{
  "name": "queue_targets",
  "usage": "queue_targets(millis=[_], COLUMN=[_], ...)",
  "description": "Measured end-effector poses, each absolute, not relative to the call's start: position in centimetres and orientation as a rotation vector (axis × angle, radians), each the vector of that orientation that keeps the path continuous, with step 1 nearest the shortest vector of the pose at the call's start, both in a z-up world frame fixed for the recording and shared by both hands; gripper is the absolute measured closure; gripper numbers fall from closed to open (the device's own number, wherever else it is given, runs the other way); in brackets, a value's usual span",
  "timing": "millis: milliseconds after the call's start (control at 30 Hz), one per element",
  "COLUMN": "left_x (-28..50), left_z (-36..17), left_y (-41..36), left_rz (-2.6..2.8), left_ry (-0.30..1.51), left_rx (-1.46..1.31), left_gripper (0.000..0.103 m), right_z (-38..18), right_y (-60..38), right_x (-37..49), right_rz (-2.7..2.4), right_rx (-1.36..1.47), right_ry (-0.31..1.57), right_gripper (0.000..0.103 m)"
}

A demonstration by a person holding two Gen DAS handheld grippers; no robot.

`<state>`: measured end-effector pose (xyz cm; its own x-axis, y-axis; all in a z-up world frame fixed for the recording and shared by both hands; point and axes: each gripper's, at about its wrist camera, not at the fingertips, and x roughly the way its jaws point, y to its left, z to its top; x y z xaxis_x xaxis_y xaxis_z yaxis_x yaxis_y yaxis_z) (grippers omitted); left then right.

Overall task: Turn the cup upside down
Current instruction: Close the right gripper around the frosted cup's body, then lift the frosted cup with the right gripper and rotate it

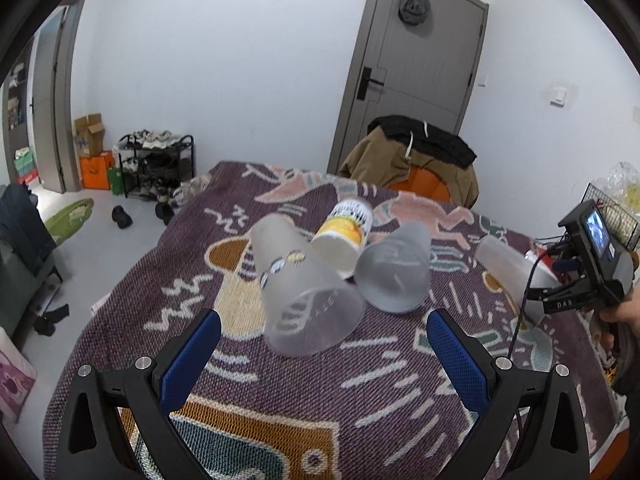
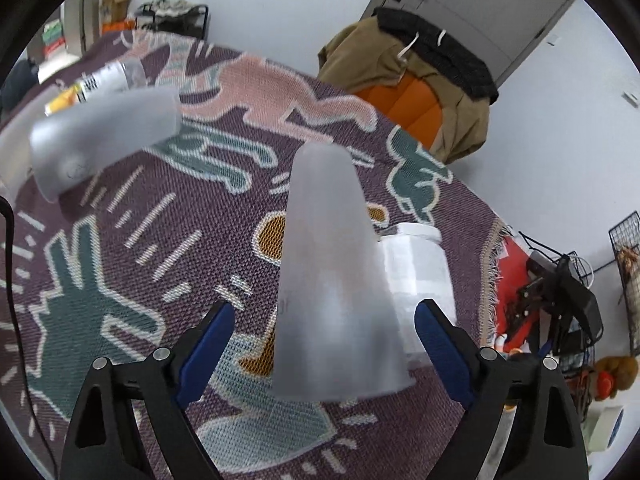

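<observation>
Frosted plastic blurs much of what we see: in the right wrist view the nearest cup (image 2: 336, 280) is smeared, and we cannot tell whether its wide rim sits on the woven blanket (image 2: 160, 248) or hangs just above it. It hides part of a white jar (image 2: 420, 268) behind it.

That cup stands narrow end up, mouth down, between the blue pads (image 2: 206, 344) of the right gripper (image 2: 320, 344), with a gap on each side. The jaws are spread wide and grip nothing; we see no contact.

In the left wrist view the left gripper (image 1: 324, 352) is likewise wide open and empty. Just ahead of it a frosted cup with printed marks (image 1: 304, 288) lies tilted, mouth towards us, apart from both pads. Beside it lie a second clear cup (image 1: 396, 272) and a yellow-labelled cup (image 1: 346, 236). The right gripper's body (image 1: 592, 264) is cut off at the frame edge.
</observation>
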<state>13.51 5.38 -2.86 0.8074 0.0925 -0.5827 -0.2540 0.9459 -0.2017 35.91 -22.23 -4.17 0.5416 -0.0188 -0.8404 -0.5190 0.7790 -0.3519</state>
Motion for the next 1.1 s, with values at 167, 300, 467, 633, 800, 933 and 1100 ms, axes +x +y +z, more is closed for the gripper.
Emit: queue_targets(millis=[167,300,467,633,800,933,1100], left_x=[13.4,13.2,13.2,13.0,12.2,11.7,10.9], left_z=[-4.3,-5.1,-5.7,-5.7,-5.2,-5.1,-4.8], left_y=[6.4,7.5,8.4,8.4,8.2,8.1,8.4], left_rz=[0.201,0.217,0.225,0.222,0.222,0.208,0.203], left_ry=[0.637,0.653,0.657,0.655,0.636,0.628,0.615], left_rx=[-0.293,-0.322,-0.356,-0.360,-0.353,-0.351,-0.363], left_gripper=[0.000,0.000,0.000,0.000,0.000,0.000,0.000], right_z=[-6.3,-7.1,-6.0,-4.2,-2.2,-0.4,1.7], right_y=[-20.9,-21.0,-21.1,-20.8,-20.9,-20.9,-20.6], right_x=[37.4,38.1,37.7,36.0,33.8,31.2,29.0], right_rz=[0.276,0.193,0.223,0.242,0.260,0.292,0.326], right_rx=[-0.726,-0.792,-0.772,-0.755,-0.718,-0.698,-0.660], right_ry=[1.029,1.053,1.063,1.029,1.006,0.975,0.932], right_gripper=[0.011,0.027,0.028,0.029,0.029,0.029,0.029])
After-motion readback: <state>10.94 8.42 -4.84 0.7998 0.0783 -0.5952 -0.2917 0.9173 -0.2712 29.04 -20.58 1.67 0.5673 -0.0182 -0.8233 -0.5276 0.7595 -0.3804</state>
